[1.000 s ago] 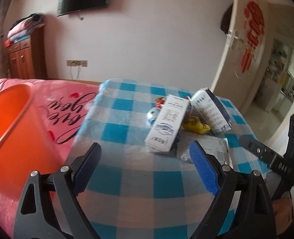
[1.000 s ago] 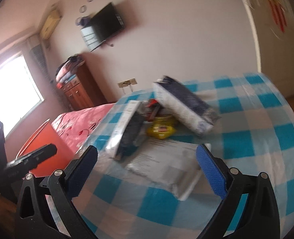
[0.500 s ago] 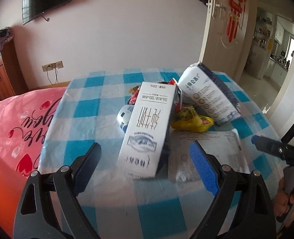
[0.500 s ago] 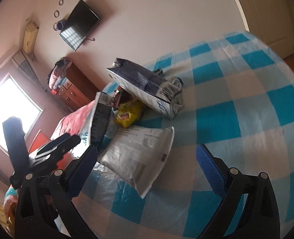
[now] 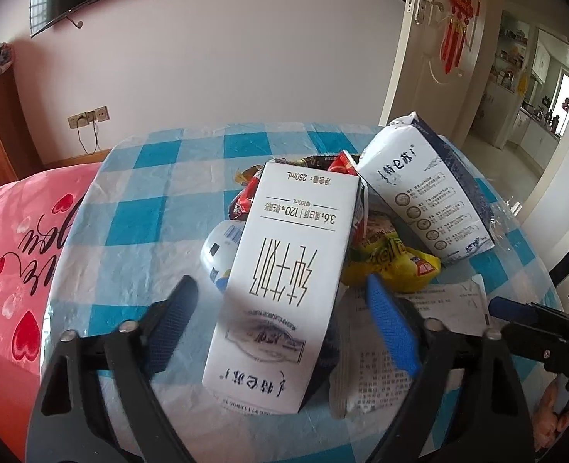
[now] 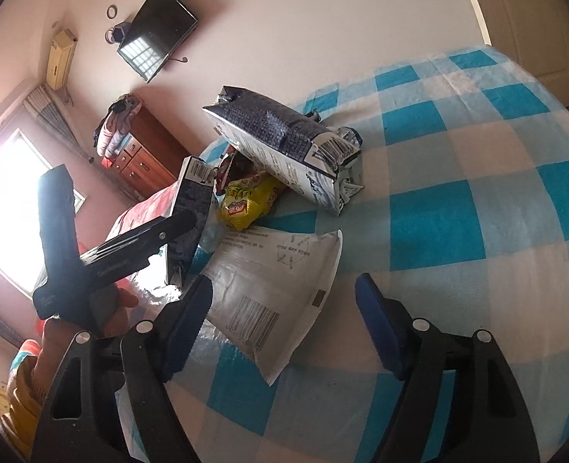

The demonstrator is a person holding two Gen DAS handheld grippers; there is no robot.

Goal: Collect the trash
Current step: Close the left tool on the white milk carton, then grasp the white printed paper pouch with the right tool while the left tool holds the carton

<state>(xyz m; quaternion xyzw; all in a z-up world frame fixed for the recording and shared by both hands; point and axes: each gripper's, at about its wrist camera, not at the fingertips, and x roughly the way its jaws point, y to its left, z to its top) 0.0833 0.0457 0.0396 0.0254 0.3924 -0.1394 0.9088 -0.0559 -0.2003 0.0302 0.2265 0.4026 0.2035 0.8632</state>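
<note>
- Bedroom setting: a pink bedspread (image 5: pixel 22 239) lies at the far left, beside the table (image 5: pixel 149 231) with its blue checked cloth.
- Nothing looks collected yet; the whole trash heap sits on the table, with no bin in view.
- Left hand-held gripper (image 5: pixel 280 320) is spread wide, its fingers on either side of the near milk carton (image 5: pixel 284 281) without touching it; grabbing this seems the first step.
- Behind lie a yellow wrapper (image 5: pixel 396 266) and a second carton (image 5: pixel 427 196).
- Right hand-held gripper (image 6: pixel 284 320) is wide apart and empty, over the flat mailer bag (image 6: pixel 269 285).
</note>
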